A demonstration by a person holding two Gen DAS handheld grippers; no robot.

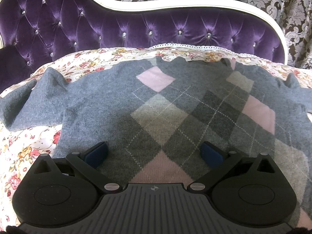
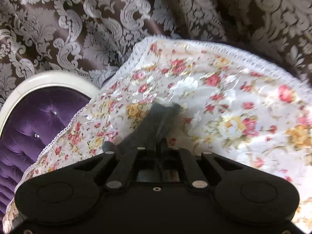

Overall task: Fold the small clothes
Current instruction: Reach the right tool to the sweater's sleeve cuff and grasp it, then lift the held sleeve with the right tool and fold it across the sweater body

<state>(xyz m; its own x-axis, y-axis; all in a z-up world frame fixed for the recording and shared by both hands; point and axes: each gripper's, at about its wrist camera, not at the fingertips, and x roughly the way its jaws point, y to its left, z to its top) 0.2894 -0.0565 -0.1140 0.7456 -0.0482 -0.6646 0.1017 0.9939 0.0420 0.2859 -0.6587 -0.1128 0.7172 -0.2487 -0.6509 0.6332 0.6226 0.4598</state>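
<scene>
The sweater (image 1: 156, 105) lies flat on the floral cover (image 1: 25, 152); the left gripper (image 1: 154, 152) hovers spread apart above its hem; the right gripper (image 2: 156, 136) is clamped on grey knit; I would carry that sleeve slowly inward, keeping the edge straight

My left gripper (image 1: 154, 151) hung w/ jaws wide apart just over the grey argyle sweater (image 1: 175, 105), blue pads (image 1: 96, 152) clear of the knit. Sweater lay spread flat on the floral cover (image 1: 23, 148), one sleeve (image 1: 29, 105) out to the left. Purple tufted headboard (image 1: 117, 27) stood behind, damask curtain (image 1: 263, 2) beyond it.
</scene>
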